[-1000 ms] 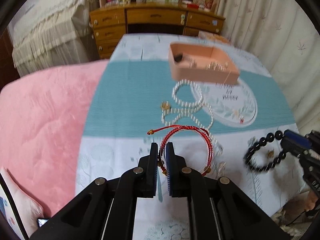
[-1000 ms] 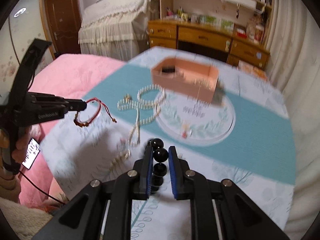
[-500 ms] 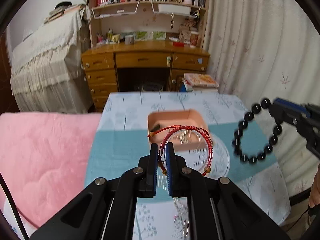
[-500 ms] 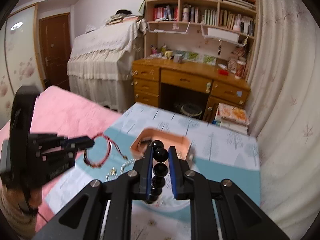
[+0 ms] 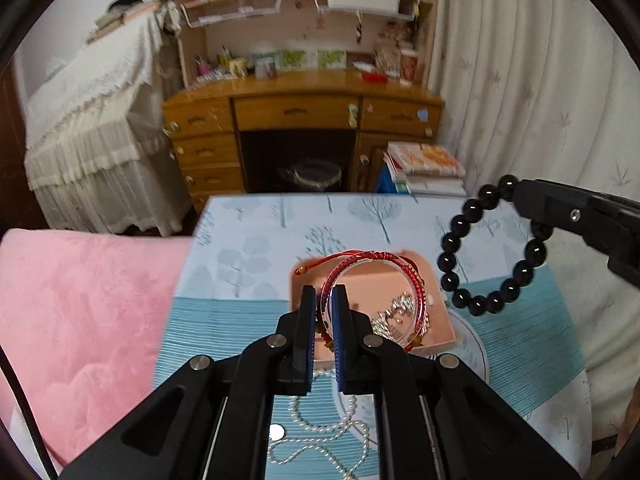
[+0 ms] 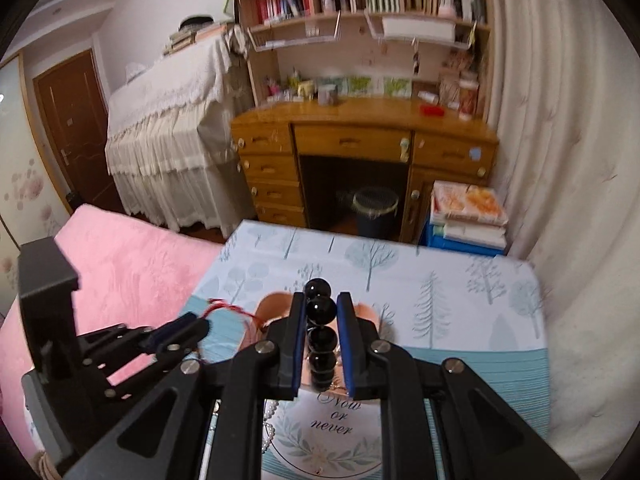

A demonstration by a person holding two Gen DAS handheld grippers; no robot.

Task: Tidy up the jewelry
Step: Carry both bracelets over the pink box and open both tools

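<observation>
My left gripper (image 5: 323, 300) is shut on a red cord bracelet (image 5: 376, 258), which hangs in the air over the pink box (image 5: 436, 340). Silver jewelry (image 5: 394, 312) lies inside that box. My right gripper (image 6: 319, 308) is shut on a black bead bracelet (image 6: 320, 310), also held above the box (image 6: 272, 306). In the left wrist view the black bead bracelet (image 5: 490, 248) dangles from the right gripper (image 5: 516, 196) at the right. In the right wrist view the left gripper (image 6: 200, 322) with the red bracelet (image 6: 224, 308) sits at the left. A pearl necklace (image 5: 320, 436) lies on the table nearer to me.
The table (image 5: 248, 248) has a pale tree-print cloth with a teal band. A pink blanket (image 5: 80, 312) lies to the left. Behind stand a wooden desk (image 5: 300, 116), a stack of books (image 5: 428, 168) and a curtain (image 5: 520, 100). A round printed mat (image 6: 332, 432) lies under the box.
Both grippers have risen from the table with their bracelets and moved forward over the pink box. The view has tilted up toward the desk.
</observation>
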